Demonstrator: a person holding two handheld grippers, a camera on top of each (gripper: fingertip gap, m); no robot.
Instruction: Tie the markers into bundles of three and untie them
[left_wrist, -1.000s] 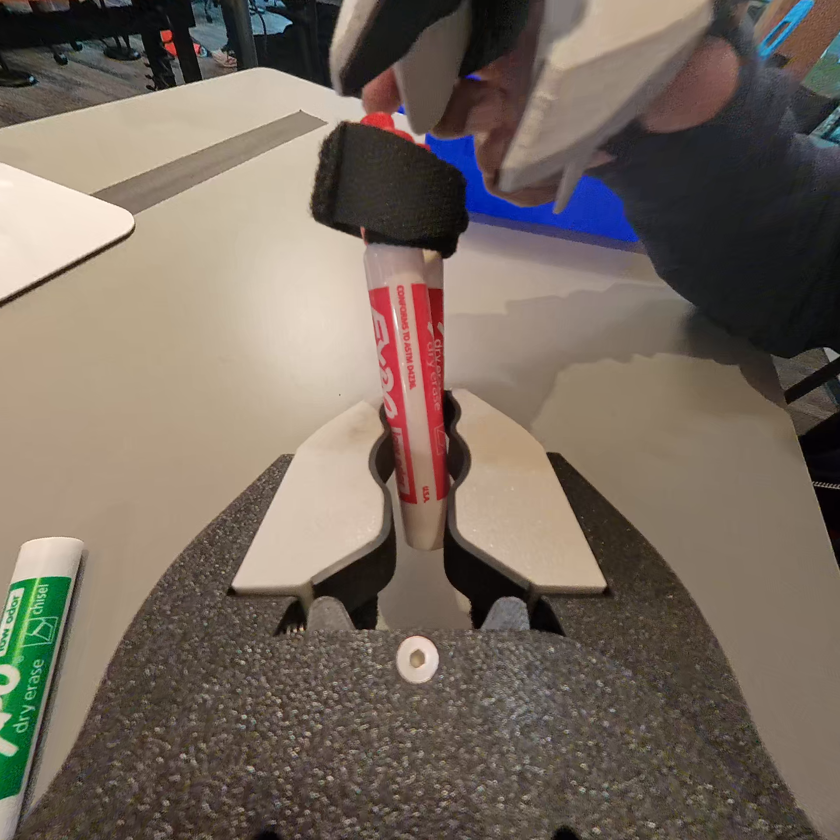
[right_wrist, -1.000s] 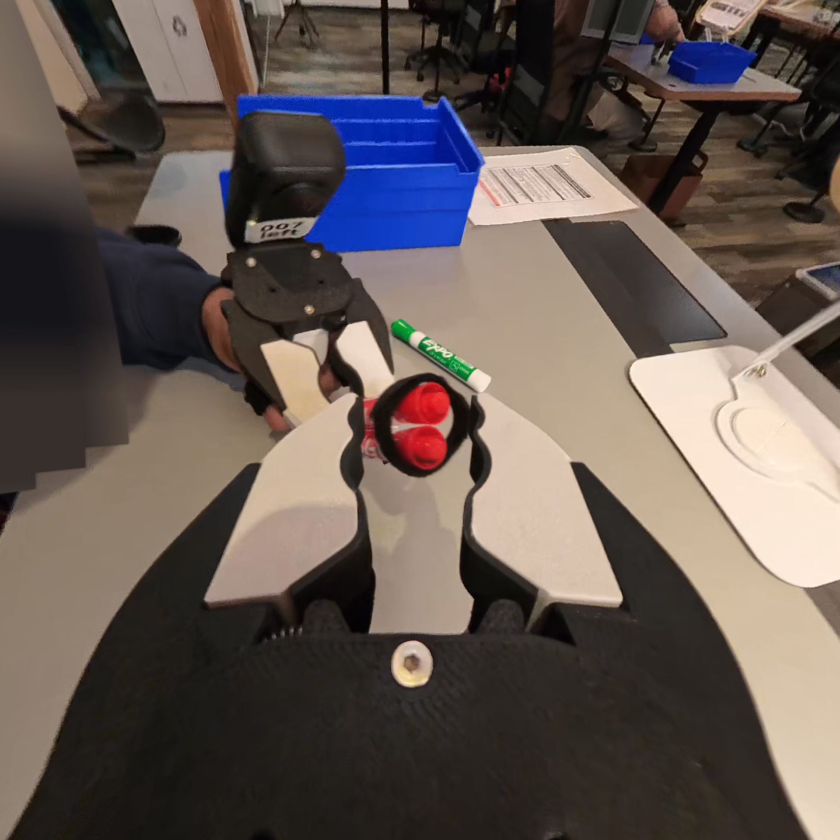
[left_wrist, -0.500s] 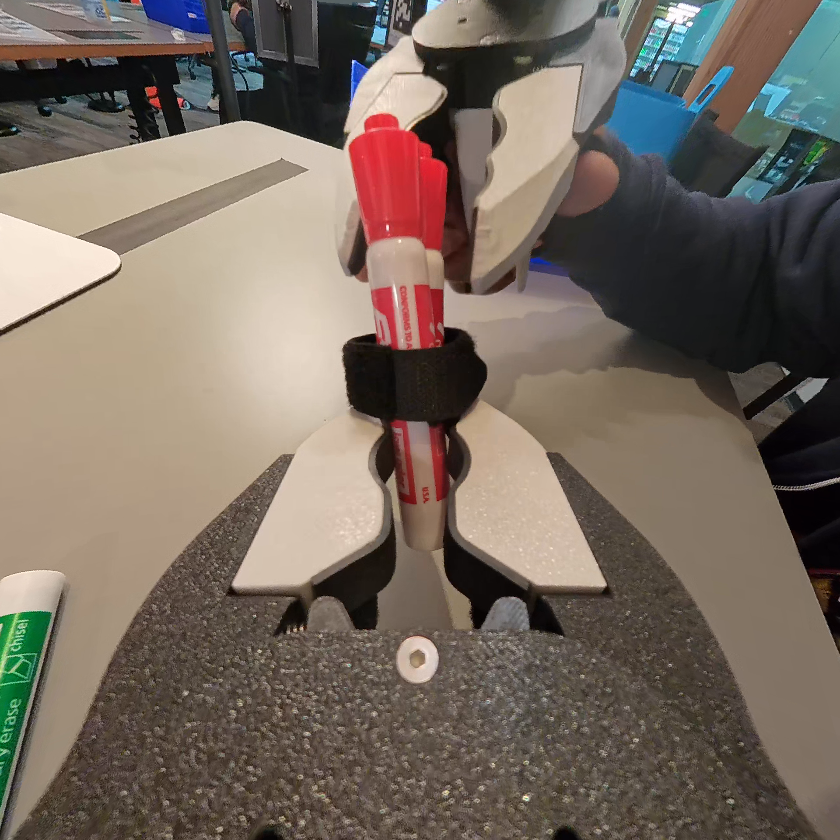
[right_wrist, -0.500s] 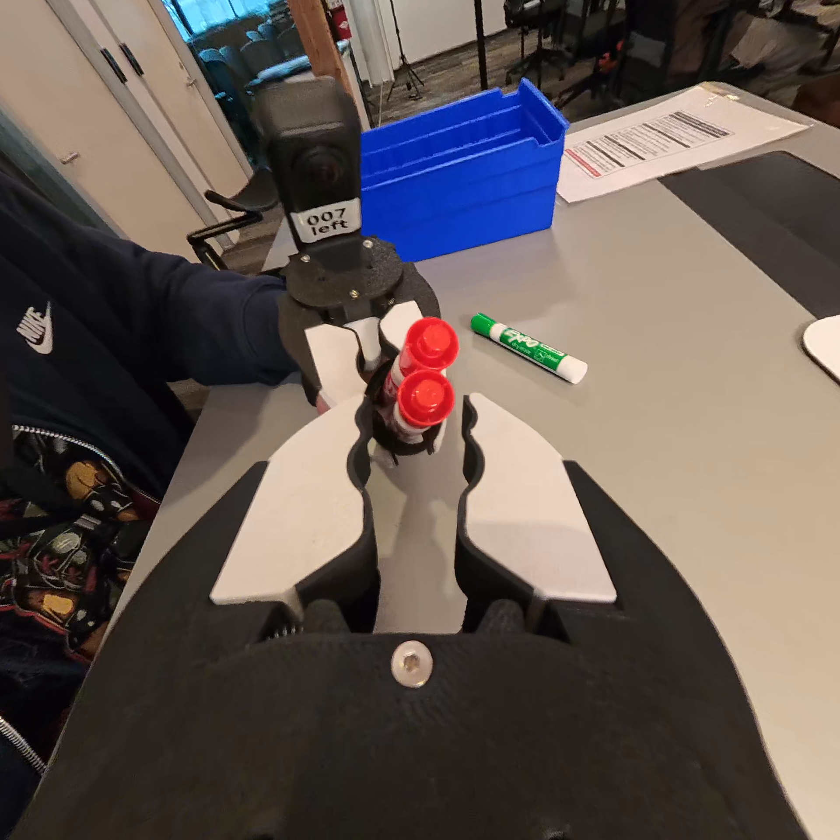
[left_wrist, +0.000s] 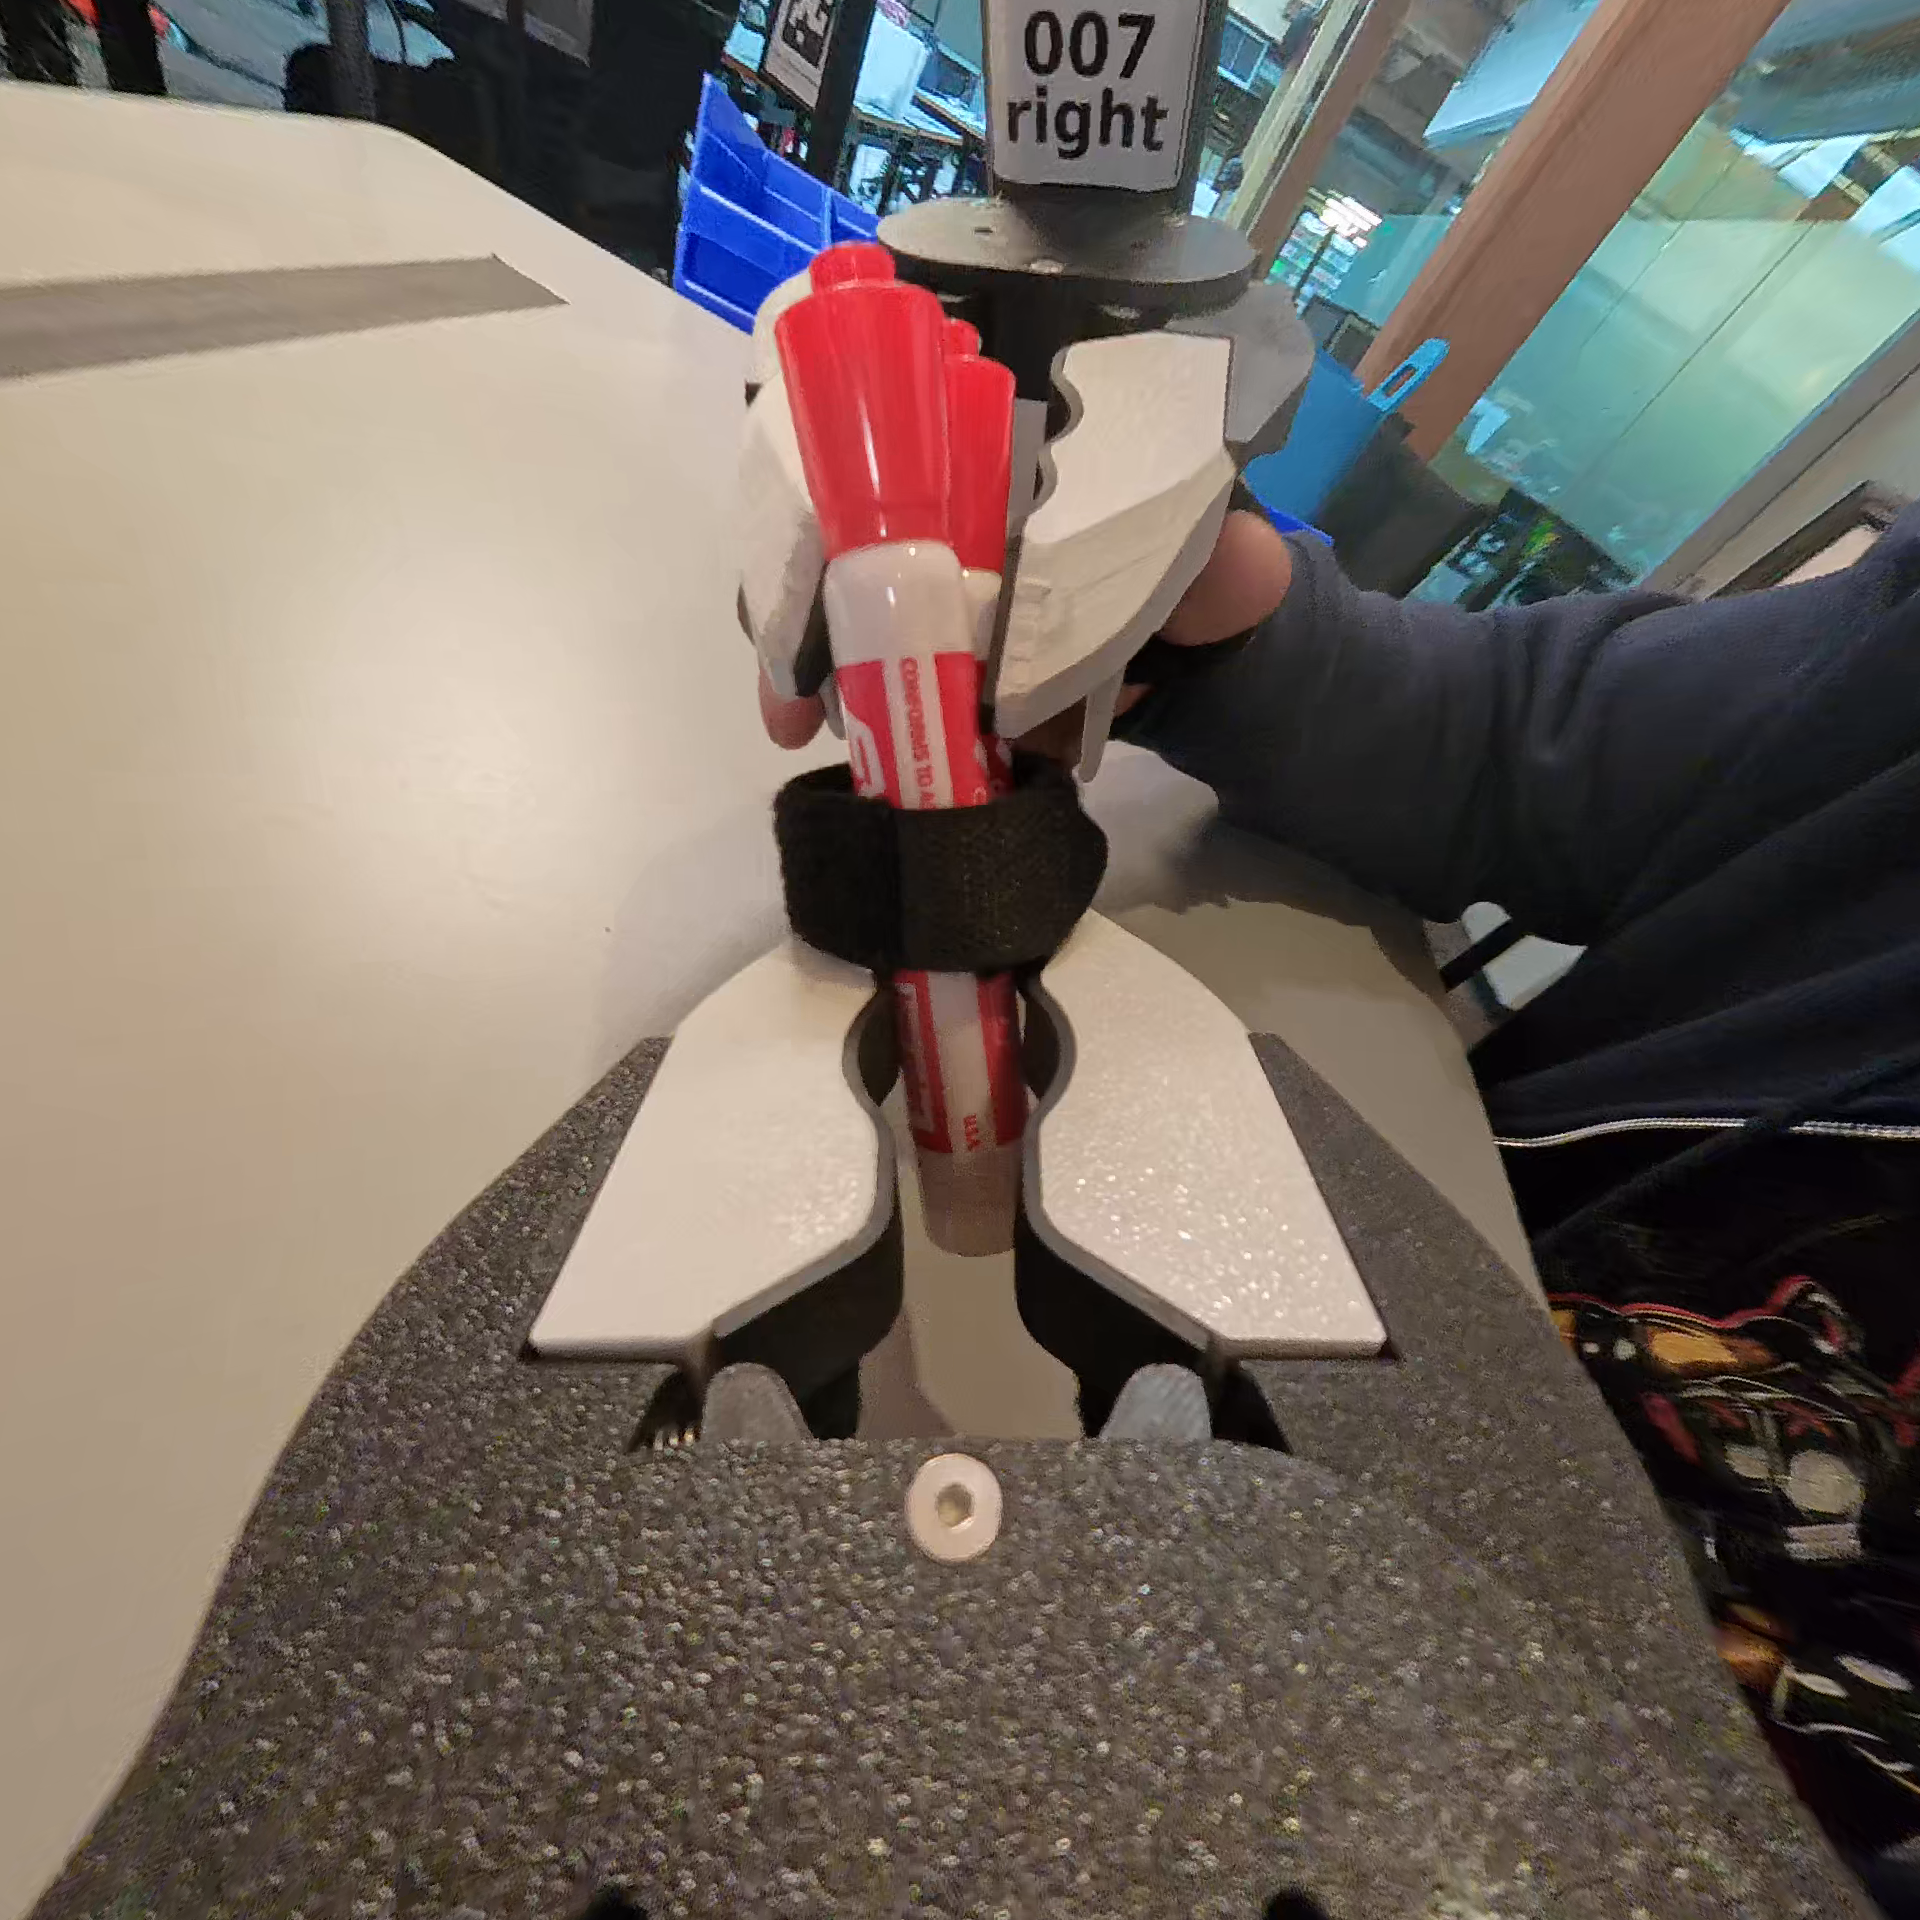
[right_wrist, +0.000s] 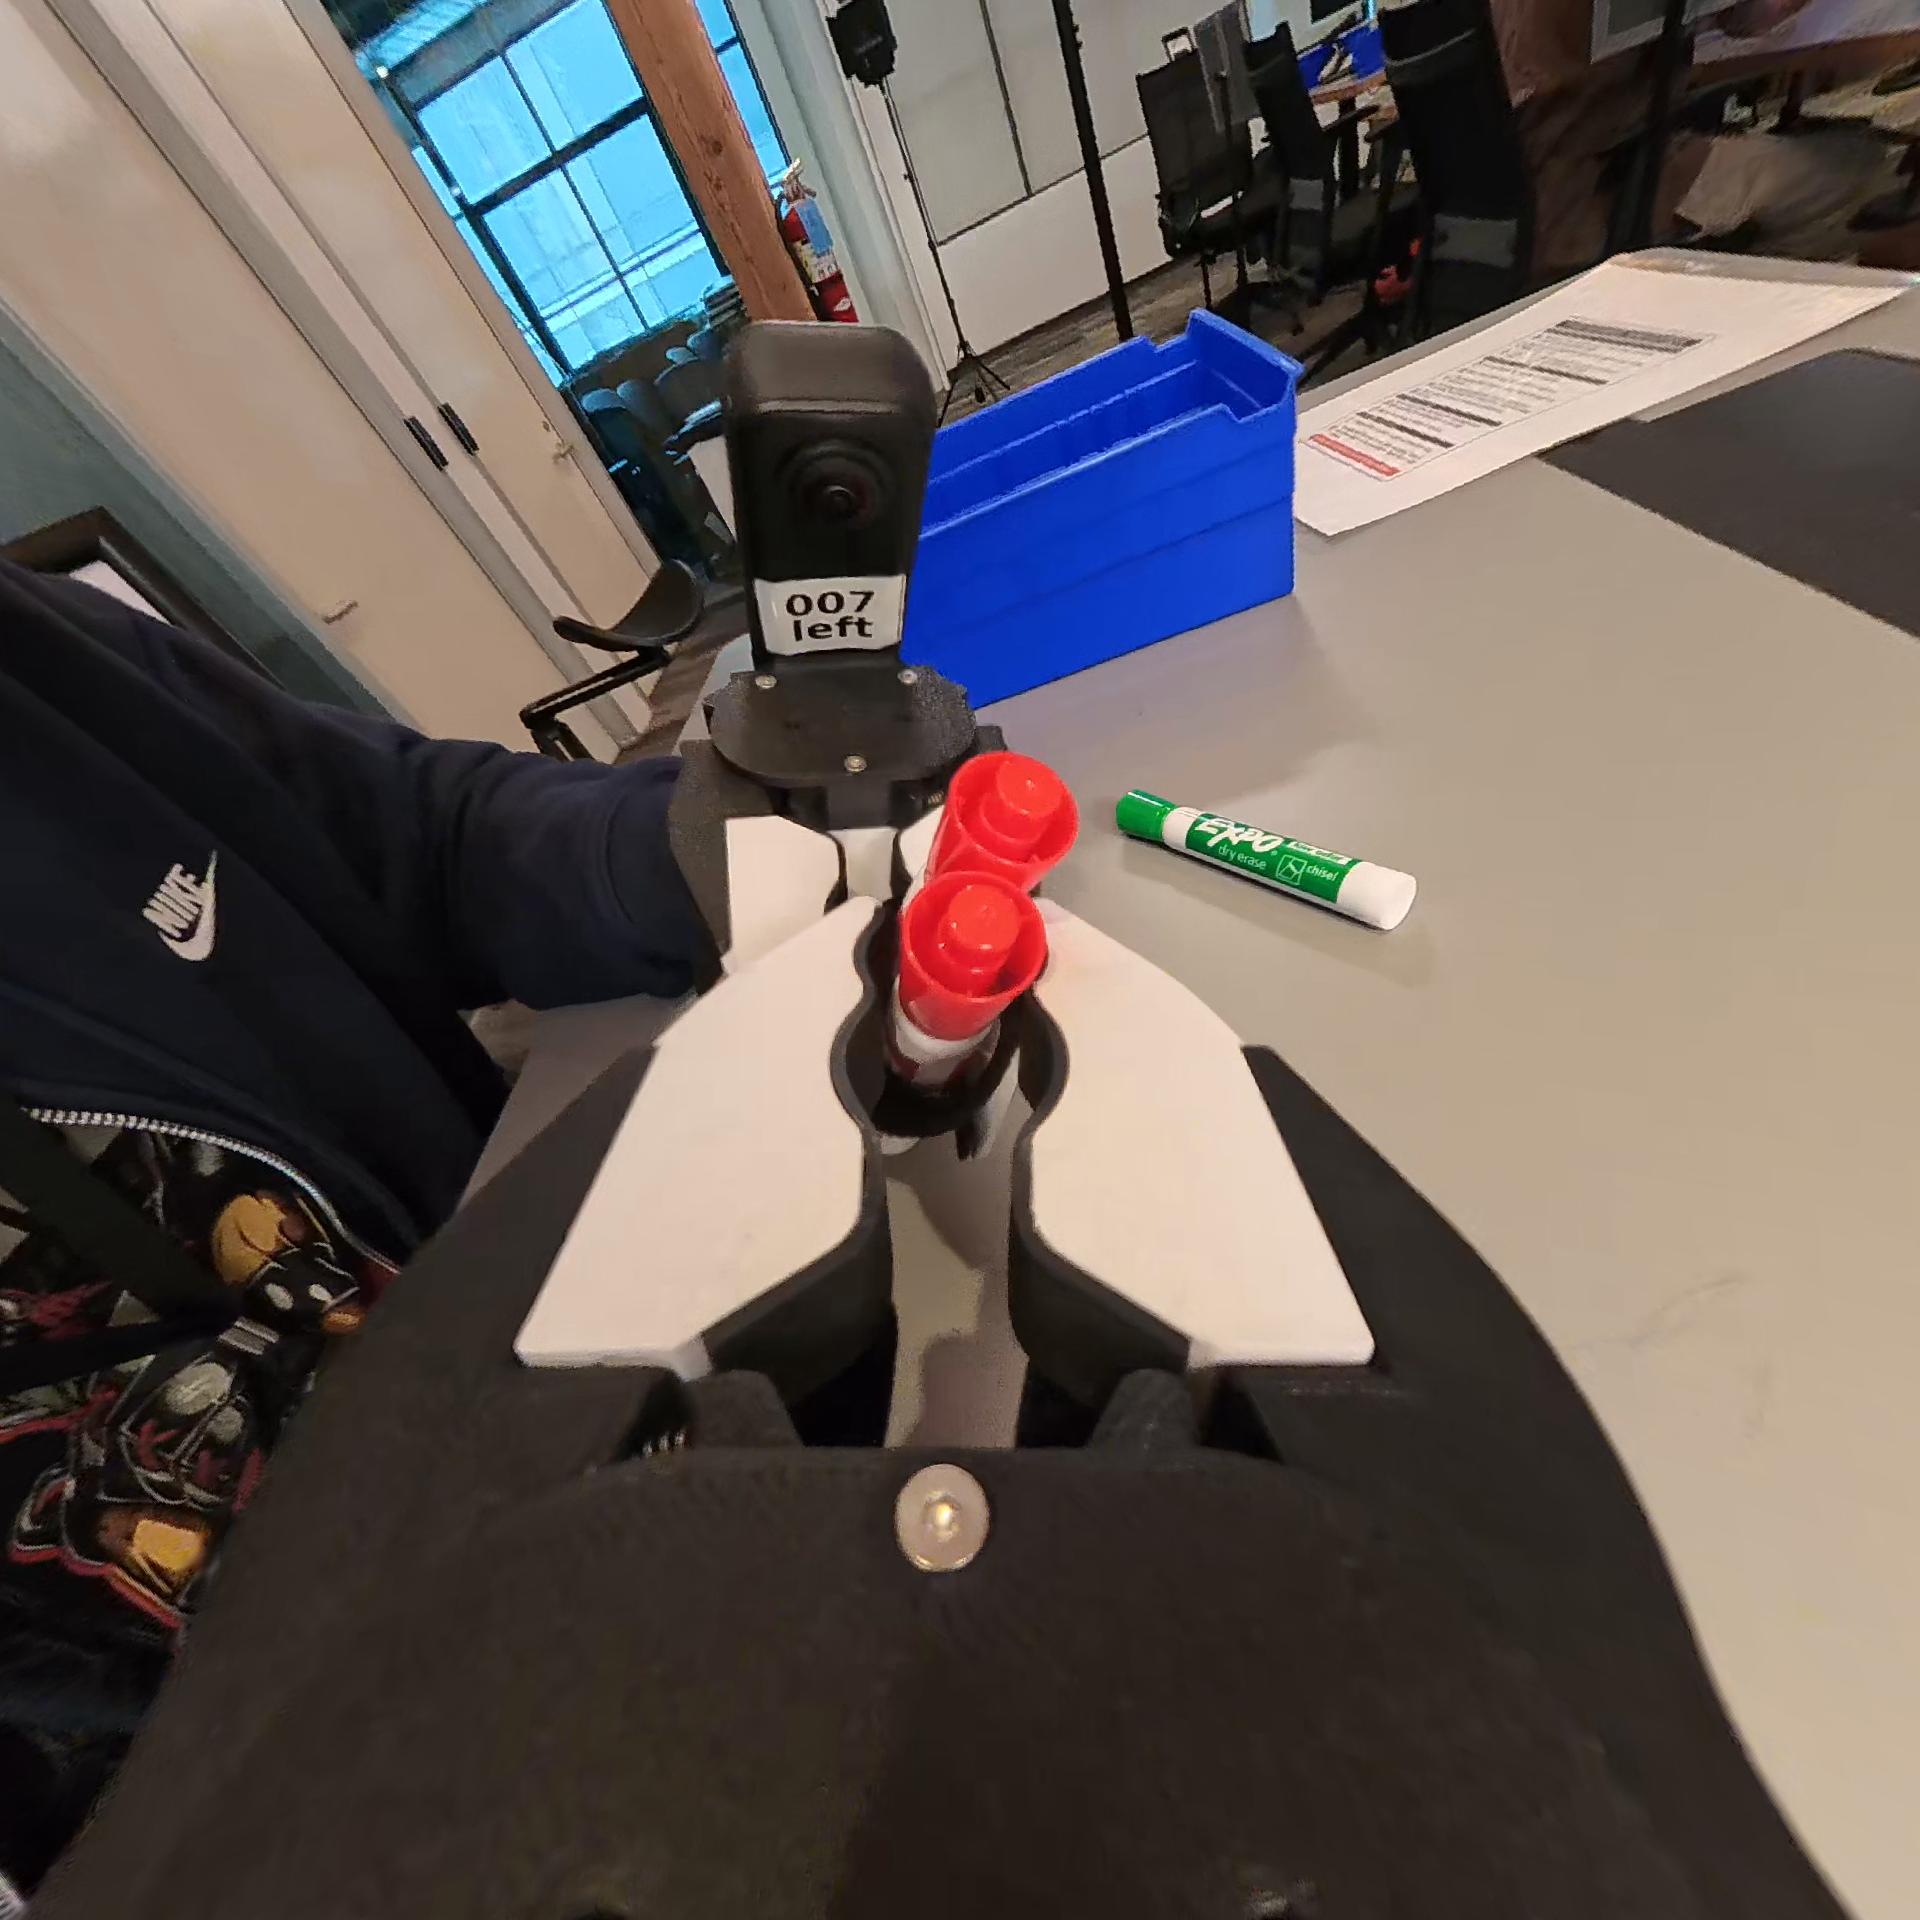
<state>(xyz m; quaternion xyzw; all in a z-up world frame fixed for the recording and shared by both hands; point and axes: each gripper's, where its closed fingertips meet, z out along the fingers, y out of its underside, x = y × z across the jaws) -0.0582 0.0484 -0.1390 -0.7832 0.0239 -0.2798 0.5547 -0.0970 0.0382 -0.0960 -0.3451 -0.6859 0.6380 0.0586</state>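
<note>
Two or three red markers (left_wrist: 894, 436) stand bunched together, caps up; I cannot tell how many. A black strap loop (left_wrist: 935, 883) rings them loosely low down. My left gripper (left_wrist: 951, 966) is shut on their bottom ends, just under the strap. My right gripper (right_wrist: 961, 935) is shut around the upper part of the red markers (right_wrist: 971, 945), near the caps. The right gripper also shows in the left wrist view (left_wrist: 904, 665), and the left gripper in the right wrist view (right_wrist: 862, 862). A green marker (right_wrist: 1268, 857) lies loose on the table.
A blue bin (right_wrist: 1112, 520) stands on the grey table (left_wrist: 312, 727) behind the left gripper. A printed sheet (right_wrist: 1538, 395) and a dark mat (right_wrist: 1766, 468) lie at the far right. The person's dark sleeves reach in from the side. Spacing between my two grippers at the tips: around 5 cm.
The strap loop has slid down from the caps to just above my left fingertips. My right gripper has come in and closed on the markers' upper part.
</note>
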